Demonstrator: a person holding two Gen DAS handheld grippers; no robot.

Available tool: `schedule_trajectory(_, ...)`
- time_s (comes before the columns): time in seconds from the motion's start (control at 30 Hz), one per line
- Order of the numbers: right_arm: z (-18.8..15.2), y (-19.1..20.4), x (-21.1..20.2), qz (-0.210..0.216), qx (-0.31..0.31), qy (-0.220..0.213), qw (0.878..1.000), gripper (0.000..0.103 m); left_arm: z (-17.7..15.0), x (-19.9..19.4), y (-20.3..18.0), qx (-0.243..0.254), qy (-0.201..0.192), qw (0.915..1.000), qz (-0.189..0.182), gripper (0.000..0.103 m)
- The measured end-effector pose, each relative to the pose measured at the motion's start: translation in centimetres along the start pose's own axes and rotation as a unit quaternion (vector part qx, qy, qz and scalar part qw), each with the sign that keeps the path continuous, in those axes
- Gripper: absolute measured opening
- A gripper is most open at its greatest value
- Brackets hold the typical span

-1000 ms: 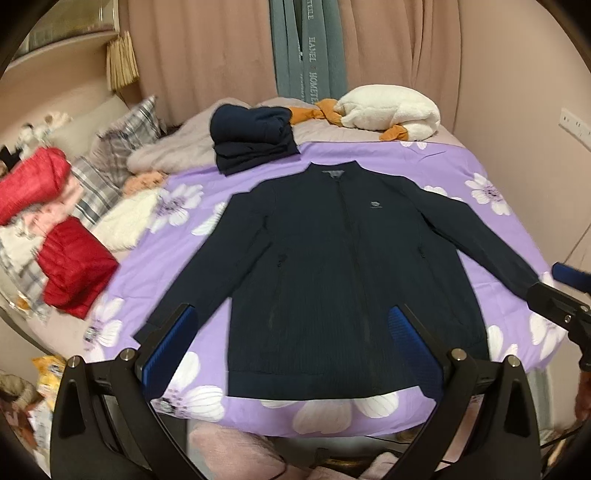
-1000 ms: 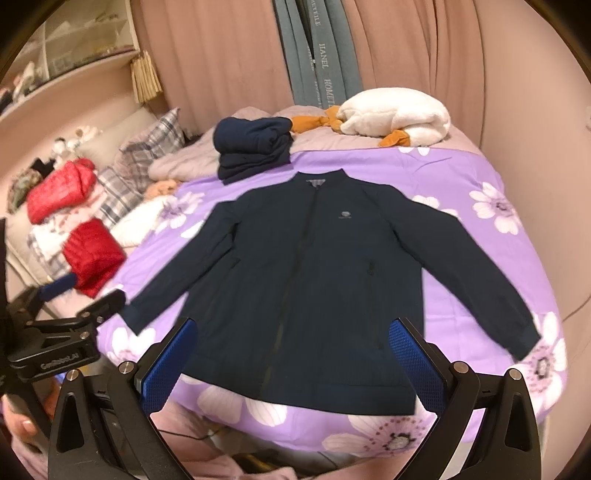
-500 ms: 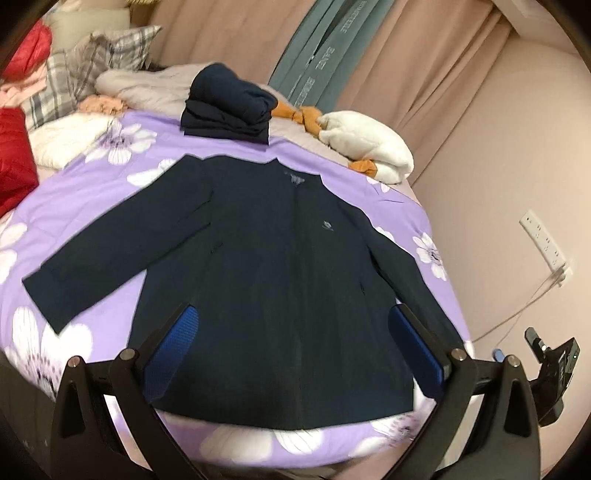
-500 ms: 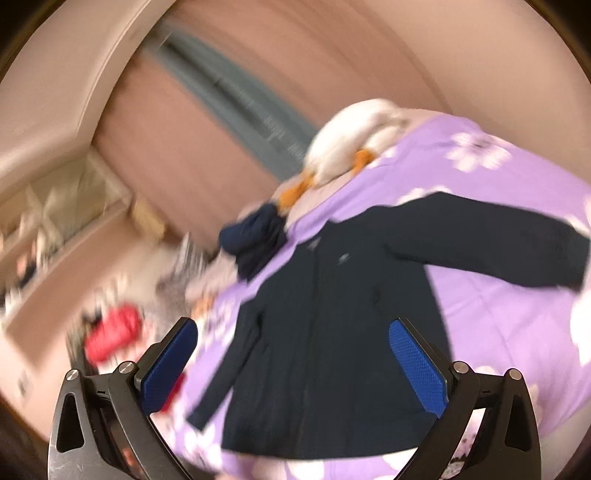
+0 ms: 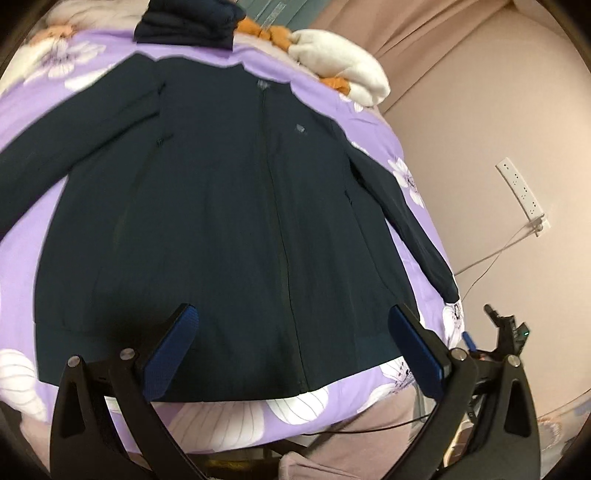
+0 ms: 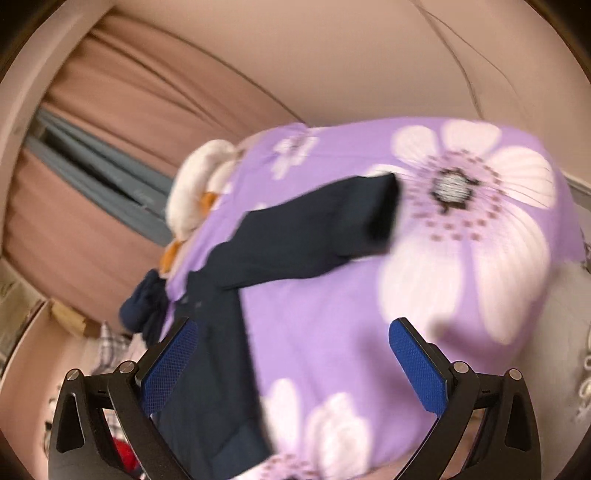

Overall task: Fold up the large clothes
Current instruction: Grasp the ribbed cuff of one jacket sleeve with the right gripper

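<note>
While the navy jacket lies flat and face up across the purple flowered bedspread, hem at the near edge and collar toward the far edge, both sleeves spread outward. One sleeve cuff rests near the bedspread's right edge. The left gripper hovers over the hem, fingers spread and empty. The right gripper is likewise released, holding nothing. Folded navy clothes and a white bundle sit at the far edge.
</note>
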State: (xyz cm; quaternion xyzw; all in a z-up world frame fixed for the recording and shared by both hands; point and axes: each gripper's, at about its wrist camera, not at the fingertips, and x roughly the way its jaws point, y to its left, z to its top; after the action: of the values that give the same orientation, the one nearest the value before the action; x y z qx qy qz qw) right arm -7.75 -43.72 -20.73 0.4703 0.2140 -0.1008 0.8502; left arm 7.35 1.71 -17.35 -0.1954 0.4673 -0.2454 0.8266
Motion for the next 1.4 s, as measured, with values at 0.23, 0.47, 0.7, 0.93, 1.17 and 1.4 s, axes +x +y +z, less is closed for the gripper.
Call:
schedule_trajectory(0.23, 1.1, -1.5, 3.4, 0.002, 0.020, 0.027, 0.999, 0.103, 0.7, -0.2, -1.4, 0.022, -0.013, 0.9985, 0.047, 0.103)
schedule_trajectory(0.47, 3.3, -2.8, 7.2, -0.007, 0.032, 0.009, 0.999, 0.103, 0.2, -0.2, -0.6, 0.024, -0.008, 0.9964, 0.081, 0.103)
schedule_trajectory(0.7, 5.3, -3.6, 8.0, -0.038, 0.042, -0.049, 0.997, 0.082, 1.3, 0.4, -1.4, 0.014, -0.015, 0.9954, 0.094, 0.103)
schedule_trajectory(0.93, 5.7, -6.1, 7.5, -0.065, 0.010, -0.028, 0.997, 0.025, 2.4, 1.3, -1.4, -0.011, -0.015, 0.9949, 0.099, 0.103)
schedule_trajectory(1.17, 6.6, -1.3, 6.8, -0.114, -0.038, -0.011, 0.993, 0.022, 2.8, 1.8, 1.0, -0.046, -0.003, 0.9930, 0.109, 0.103)
schedule_trajectory(1.4, 7.5, 13.9, 5.9, -0.105, -0.195, -0.049, 0.974, 0.020, 2.2, 0.0, 5.6, -0.082, -0.014, 0.9889, 0.123, 0.103)
